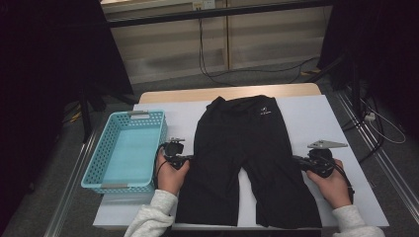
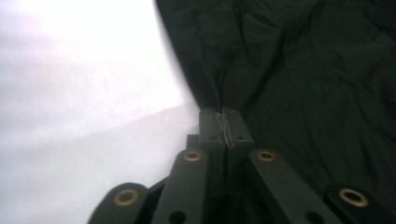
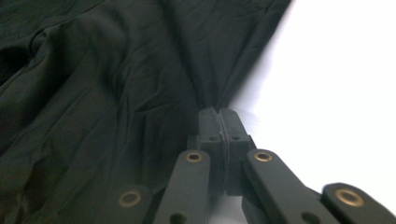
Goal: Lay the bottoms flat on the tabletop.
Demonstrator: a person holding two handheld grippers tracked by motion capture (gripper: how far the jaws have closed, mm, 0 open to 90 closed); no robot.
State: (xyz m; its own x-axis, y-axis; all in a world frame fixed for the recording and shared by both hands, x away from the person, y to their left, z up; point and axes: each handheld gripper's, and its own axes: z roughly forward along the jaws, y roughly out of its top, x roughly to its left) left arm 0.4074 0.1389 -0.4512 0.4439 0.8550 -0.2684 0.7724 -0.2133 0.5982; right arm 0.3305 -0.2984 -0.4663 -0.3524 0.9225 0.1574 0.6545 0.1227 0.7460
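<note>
While the black trousers lie flat on the white table, waistband far and legs running toward the near edge, each side seam sits pinched in a claw. The left gripper is clamped on the left edge, beside the blue basket; the right gripper is clamped on the right edge. The garment lies between them, so a fold would likely go across its long axis.
</note>
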